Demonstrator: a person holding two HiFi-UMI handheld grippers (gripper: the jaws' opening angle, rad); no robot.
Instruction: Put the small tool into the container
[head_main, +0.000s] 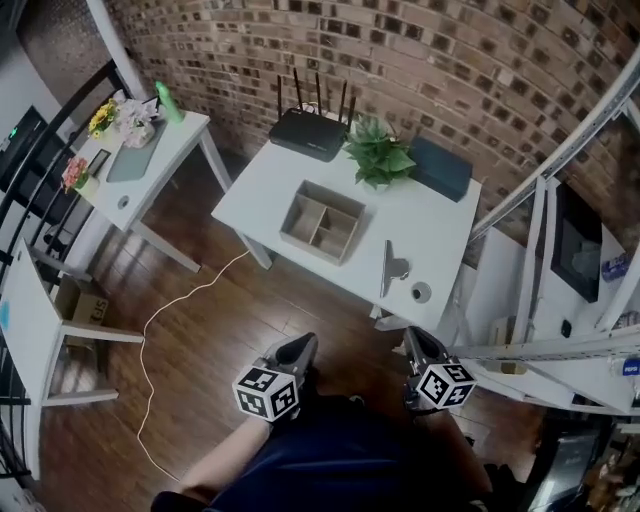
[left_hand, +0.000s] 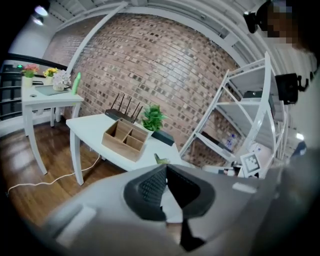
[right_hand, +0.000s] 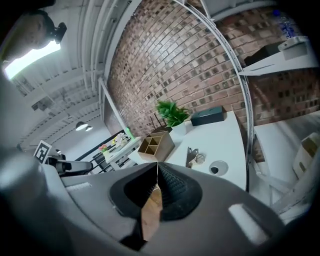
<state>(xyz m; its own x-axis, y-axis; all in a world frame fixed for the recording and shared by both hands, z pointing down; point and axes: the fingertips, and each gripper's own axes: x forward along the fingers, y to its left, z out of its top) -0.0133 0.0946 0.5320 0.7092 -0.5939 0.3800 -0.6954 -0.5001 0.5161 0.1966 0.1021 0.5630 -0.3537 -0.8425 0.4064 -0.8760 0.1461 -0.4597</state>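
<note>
Left gripper (left_hand: 166, 167) and right gripper (right_hand: 157, 167) jaws pressed together, empty; the tool (head_main: 387, 268) looks stiff, light, probably slick metal, so pinch its narrow shaft.

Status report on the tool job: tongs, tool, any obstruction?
Shut and empty: left tongs, right tongs, both short of the table. The tool lies on it, right of the container, untouched. Nothing between them.
</note>
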